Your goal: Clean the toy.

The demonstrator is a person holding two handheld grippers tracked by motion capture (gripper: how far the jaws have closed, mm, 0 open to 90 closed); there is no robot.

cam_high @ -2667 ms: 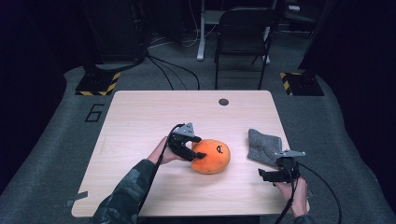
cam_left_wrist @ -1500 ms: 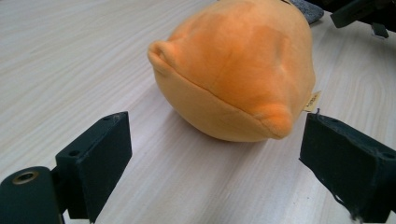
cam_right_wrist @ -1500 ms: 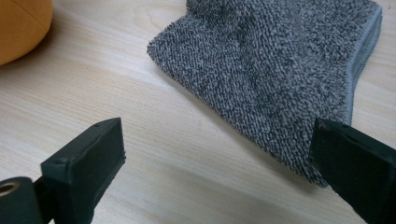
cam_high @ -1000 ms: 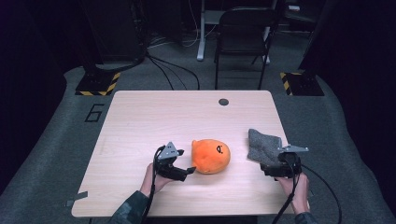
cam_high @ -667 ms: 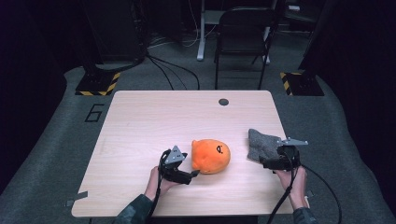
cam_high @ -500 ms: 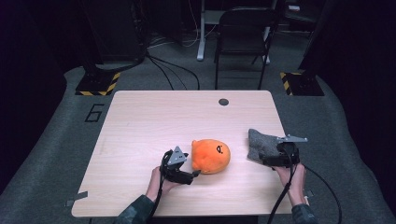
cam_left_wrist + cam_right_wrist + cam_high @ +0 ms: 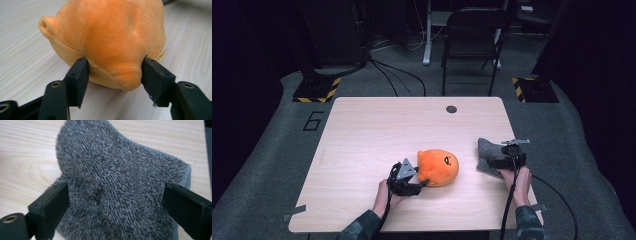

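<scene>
High view, left gripper: we see the left gripper [image 7: 424, 183] at the near left end of the round orange plush toy [image 7: 438, 167], which lies near the middle of the light wooden table [image 7: 362, 135].
High view, right gripper: the right gripper [image 7: 494, 163] rests over the grey fuzzy knitted cloth [image 7: 488, 154] at the table's right edge; its jaw tips are too small for us to read.
Left gripper view, jaws: they have just been closing and now pinch a bulge of the plush toy [image 7: 110, 37], both pads pressed into the fabric.
Left gripper view, hidden: the toy's face we cannot see; a small label peeks out at its right side.
Right gripper view, jaws: they have just been closing a little, yet stand wide, the cloth [image 7: 117, 177] between them, not gripped.
Right gripper view, cut off: the cloth's near part runs out of the frame.
</scene>
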